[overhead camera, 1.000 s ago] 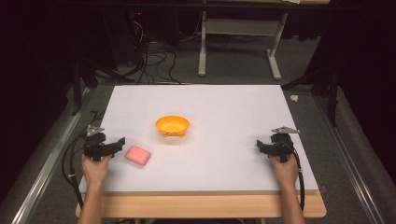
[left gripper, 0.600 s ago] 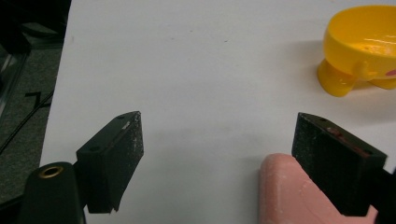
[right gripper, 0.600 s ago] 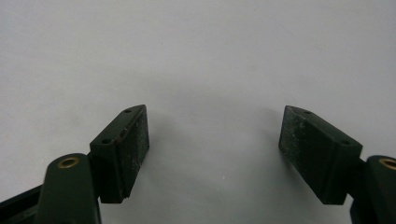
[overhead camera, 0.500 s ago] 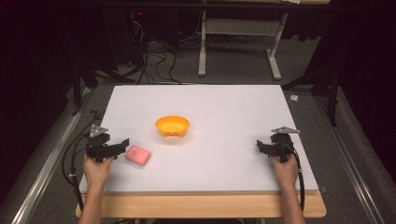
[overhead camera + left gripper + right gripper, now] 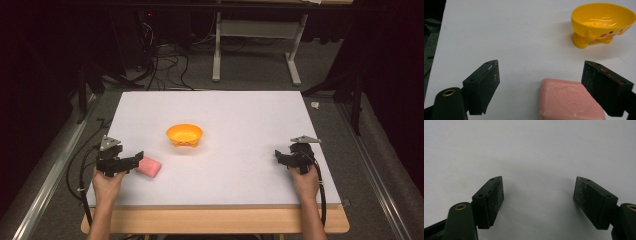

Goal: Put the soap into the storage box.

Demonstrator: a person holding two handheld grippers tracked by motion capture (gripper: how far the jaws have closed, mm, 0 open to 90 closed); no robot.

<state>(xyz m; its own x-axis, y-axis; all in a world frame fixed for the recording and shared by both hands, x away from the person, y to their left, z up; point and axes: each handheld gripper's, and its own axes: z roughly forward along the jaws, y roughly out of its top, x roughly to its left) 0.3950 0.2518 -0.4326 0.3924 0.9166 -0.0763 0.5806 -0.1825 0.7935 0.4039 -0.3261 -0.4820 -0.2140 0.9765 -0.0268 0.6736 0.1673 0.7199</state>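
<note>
bowl (image 5: 184, 135) beyond soap (image 5: 150, 167), apart

1. We see a white table top (image 5: 240, 115) with a pale wooden edge (image 5: 215, 220) along its near side.
2. We see grey carpeted floor (image 5: 250, 70) around and beyond the table.
3. We note a white metal frame (image 5: 255, 45) with two legs standing on the floor at the far side.
4. We note black cables (image 5: 160, 65) lying in loops on the floor, far left.
5. We see a metal rail (image 5: 47, 185) along the left side and another (image 5: 380, 180) along the right.
6. We find the surroundings dark; the light falls on the table top.
</note>
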